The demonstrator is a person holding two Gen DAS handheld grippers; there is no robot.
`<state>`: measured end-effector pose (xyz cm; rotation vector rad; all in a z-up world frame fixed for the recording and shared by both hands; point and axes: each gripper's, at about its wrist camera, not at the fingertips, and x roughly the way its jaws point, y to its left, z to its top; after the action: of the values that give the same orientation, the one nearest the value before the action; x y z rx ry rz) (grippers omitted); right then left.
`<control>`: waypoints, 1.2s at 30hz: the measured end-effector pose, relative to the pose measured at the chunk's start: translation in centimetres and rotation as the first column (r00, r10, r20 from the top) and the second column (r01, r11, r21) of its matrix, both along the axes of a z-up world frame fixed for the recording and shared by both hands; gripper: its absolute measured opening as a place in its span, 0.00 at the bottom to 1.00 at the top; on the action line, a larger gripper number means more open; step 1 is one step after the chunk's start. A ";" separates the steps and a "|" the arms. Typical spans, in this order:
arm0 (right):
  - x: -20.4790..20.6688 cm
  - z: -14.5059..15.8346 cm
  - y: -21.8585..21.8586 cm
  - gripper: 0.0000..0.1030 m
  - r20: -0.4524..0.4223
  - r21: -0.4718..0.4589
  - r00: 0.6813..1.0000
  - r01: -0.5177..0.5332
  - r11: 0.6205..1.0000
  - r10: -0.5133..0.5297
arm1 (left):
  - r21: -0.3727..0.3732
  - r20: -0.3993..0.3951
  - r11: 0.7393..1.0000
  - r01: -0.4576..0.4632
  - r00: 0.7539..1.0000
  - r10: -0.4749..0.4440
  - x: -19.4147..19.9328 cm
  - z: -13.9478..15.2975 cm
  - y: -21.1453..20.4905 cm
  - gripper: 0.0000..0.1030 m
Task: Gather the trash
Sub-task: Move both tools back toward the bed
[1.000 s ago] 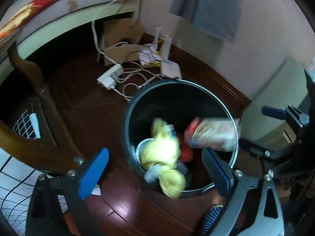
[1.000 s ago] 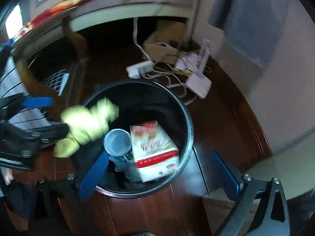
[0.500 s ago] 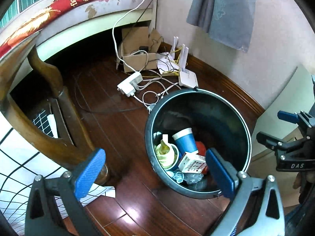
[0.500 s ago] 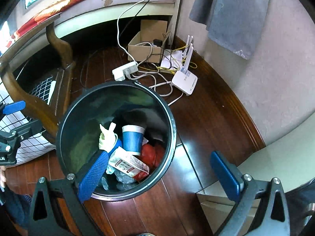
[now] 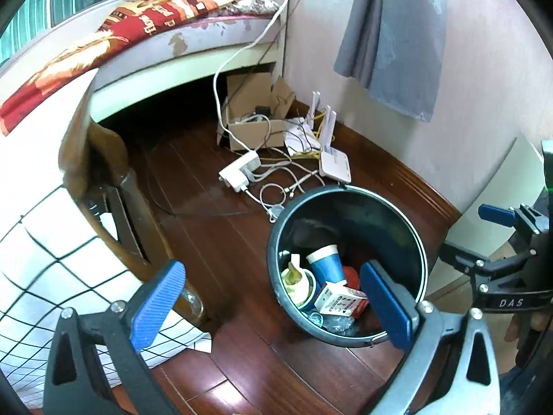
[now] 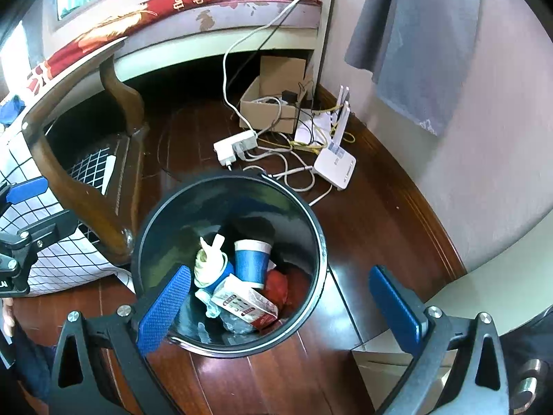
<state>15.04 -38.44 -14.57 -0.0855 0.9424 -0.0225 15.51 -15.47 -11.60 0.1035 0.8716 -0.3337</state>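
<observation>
A dark round trash bin [image 5: 420,249] [image 6: 319,242] stands on the wooden floor. Inside lie a blue paper cup [image 5: 326,268] [image 6: 251,264], a white and red carton [image 5: 340,302] [image 6: 247,306], a yellowish crumpled wrapper [image 5: 293,278] [image 6: 207,264], something red [image 6: 276,285] and clear plastic. My left gripper [image 5: 273,306] is open and empty, held above the floor by the bin's left rim. My right gripper [image 6: 276,307] is open and empty above the bin's near rim. Each gripper shows at the edge of the other's view.
A curved wooden chair leg [image 5: 103,186] [image 6: 114,207] and a checked cloth [image 5: 52,276] stand left of the bin. A power strip [image 5: 240,173], cables, a white router [image 5: 333,164] and a cardboard box [image 5: 255,121] lie beyond it. A pale cabinet [image 6: 484,297] is on the right.
The yellow wrapper and the carton were falling into the bin one second ago; they now lie in it. Both grippers have risen and drawn back from the bin, still open.
</observation>
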 end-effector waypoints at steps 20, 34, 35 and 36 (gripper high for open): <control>-0.1 8.4 7.5 1.00 0.199 0.026 0.972 -0.132 0.991 0.124 | -0.049 0.154 0.989 -0.142 0.977 0.148 -2.2 6.9 7.7 0.99; 2.1 10.9 19.5 1.00 0.274 0.050 0.903 -0.357 0.933 0.331 | -0.064 0.192 0.937 -0.343 0.917 0.349 -4.0 8.4 18.3 0.99; 2.3 11.0 20.7 1.00 0.277 0.054 0.895 -0.378 0.924 0.350 | -0.062 0.194 0.932 -0.358 0.911 0.363 -4.1 8.4 19.0 0.99; 2.4 11.1 21.3 1.00 0.280 0.056 0.891 -0.388 0.920 0.358 | -0.060 0.195 0.923 -0.379 0.903 0.383 -4.2 8.5 20.2 0.99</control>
<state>17.44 -17.15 -3.44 -0.1572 0.6449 0.3689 11.27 4.74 -3.13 -0.0539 0.6659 0.0367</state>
